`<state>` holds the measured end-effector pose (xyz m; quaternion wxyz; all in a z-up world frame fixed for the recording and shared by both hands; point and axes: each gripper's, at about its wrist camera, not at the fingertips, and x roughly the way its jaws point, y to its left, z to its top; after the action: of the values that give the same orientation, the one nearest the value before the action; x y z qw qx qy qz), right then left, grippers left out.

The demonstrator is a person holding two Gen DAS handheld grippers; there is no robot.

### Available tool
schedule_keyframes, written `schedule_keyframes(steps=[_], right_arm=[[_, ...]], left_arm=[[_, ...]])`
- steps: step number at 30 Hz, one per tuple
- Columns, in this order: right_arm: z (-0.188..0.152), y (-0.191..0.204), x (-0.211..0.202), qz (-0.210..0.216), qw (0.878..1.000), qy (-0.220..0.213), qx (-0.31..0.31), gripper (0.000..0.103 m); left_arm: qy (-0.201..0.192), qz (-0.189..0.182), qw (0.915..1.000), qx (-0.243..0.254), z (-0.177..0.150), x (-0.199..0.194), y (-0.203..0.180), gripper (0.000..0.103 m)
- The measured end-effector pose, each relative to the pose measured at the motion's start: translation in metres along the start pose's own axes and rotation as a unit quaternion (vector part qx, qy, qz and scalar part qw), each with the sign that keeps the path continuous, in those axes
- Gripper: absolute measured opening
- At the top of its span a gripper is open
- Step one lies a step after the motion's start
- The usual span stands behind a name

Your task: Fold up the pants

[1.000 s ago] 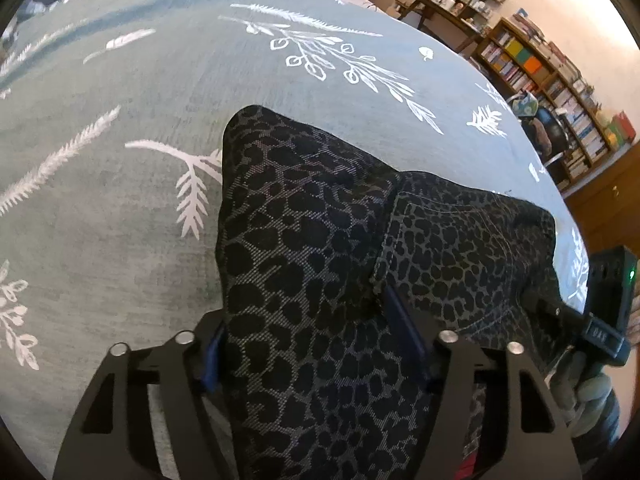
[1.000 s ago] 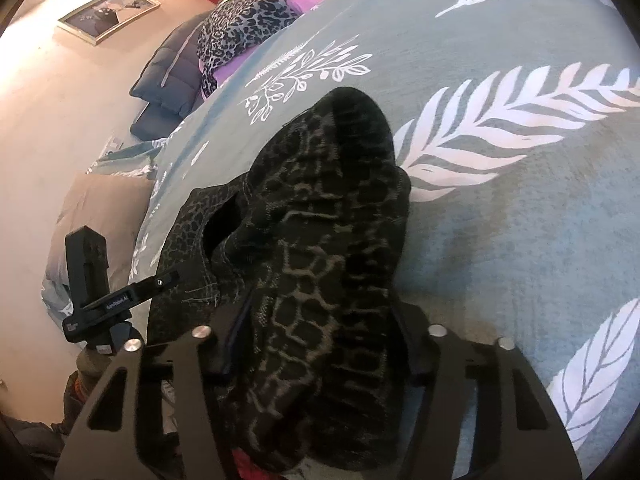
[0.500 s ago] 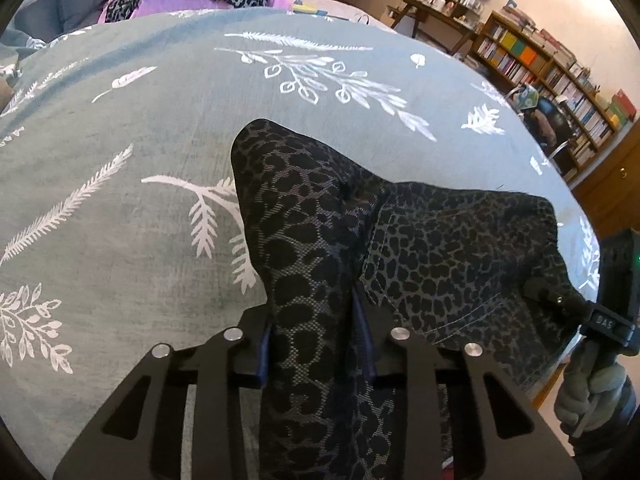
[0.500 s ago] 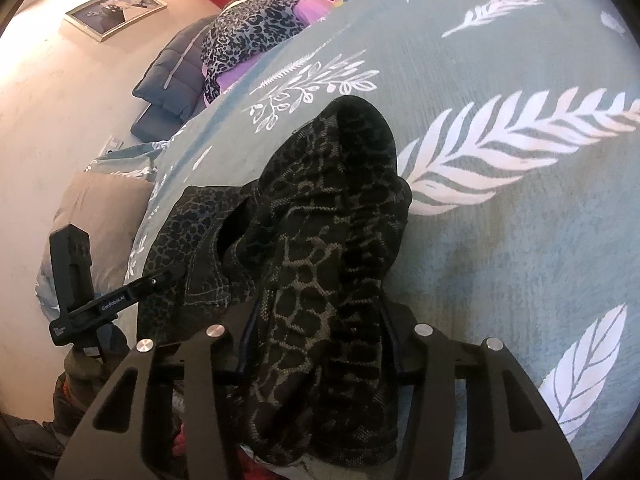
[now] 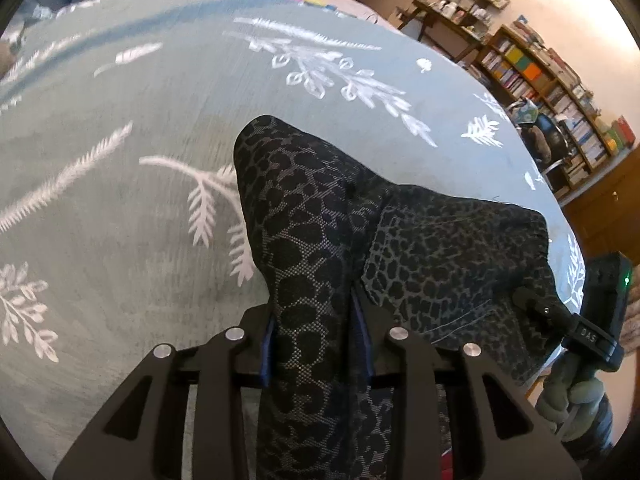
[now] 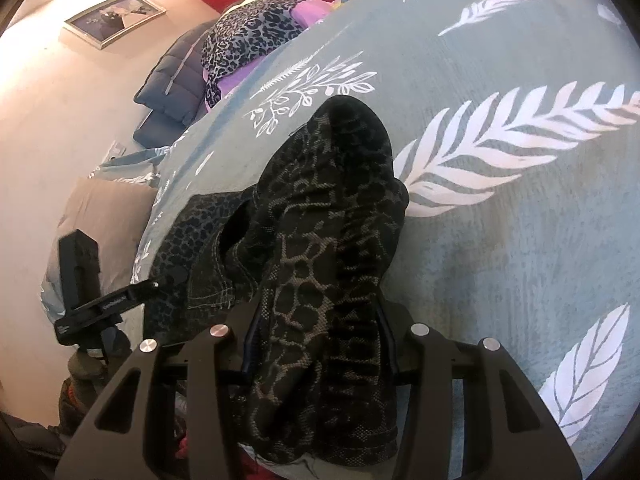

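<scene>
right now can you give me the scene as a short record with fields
garment: leopard-print pants, bunched on the bed
surface: teal bedspread with white leaf print
left gripper: fingers shut on a pants fold
right gripper: fingers shut on a thick pants bunch
background: bookshelf, framed picture, clothes pile
fold state: not yet flat
</scene>
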<state>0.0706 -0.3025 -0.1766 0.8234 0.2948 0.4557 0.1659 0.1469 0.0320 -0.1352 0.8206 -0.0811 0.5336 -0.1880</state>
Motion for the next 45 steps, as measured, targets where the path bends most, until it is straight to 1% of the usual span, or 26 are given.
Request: schedule_keyframes(steps=[2,6,10,16,19,22,26,30,34,40,45], right_arm=[[0.001,0.001,-0.001,0.001,1.000,0.000,-0.002,0.047],[0.005,0.003,-0.005,0.012,1.000,-0.005,0.004,0.046],[0.014,0.008,-0.013,0.025,1.000,-0.018,0.004,0.044],[0.035,0.014,-0.018,0.034,0.999,-0.035,-0.003,0.042],[0.052,0.013,-0.019,0.037,0.998,-0.046,-0.002,0.042],[0.076,0.013,-0.021,0.040,0.997,-0.061,-0.006,0.041],[0.113,0.015,-0.028,0.037,0.995,-0.092,-0.023,0.041],[0.157,0.008,-0.028,0.030,0.992,-0.121,-0.025,0.041],[0.192,-0.002,-0.018,0.019,0.990,-0.136,-0.029,0.041],[0.231,-0.022,0.009,0.004,0.991,-0.131,-0.024,0.041],[0.253,-0.033,0.038,-0.011,0.992,-0.120,-0.022,0.041]], left_arm=[[0.002,-0.013,0.9998,-0.013,0.001,0.000,0.004,0.032],[-0.005,-0.020,0.9998,-0.007,0.006,-0.008,0.002,0.029],[-0.018,-0.030,0.9992,-0.015,0.016,-0.019,-0.002,0.029],[-0.043,-0.039,0.9983,0.002,0.037,-0.031,-0.021,0.028],[-0.049,-0.042,0.9979,0.011,0.055,-0.028,-0.031,0.028],[-0.052,-0.051,0.9973,0.013,0.078,-0.024,-0.039,0.028],[-0.075,-0.056,0.9952,0.029,0.118,-0.017,-0.055,0.028],[-0.089,-0.073,0.9928,0.031,0.155,-0.005,-0.065,0.028],[-0.098,-0.078,0.9915,0.035,0.189,0.016,-0.071,0.028],[-0.085,-0.072,0.9934,0.028,0.228,0.057,-0.070,0.028],[-0.075,-0.066,0.9948,0.020,0.246,0.086,-0.063,0.028]])
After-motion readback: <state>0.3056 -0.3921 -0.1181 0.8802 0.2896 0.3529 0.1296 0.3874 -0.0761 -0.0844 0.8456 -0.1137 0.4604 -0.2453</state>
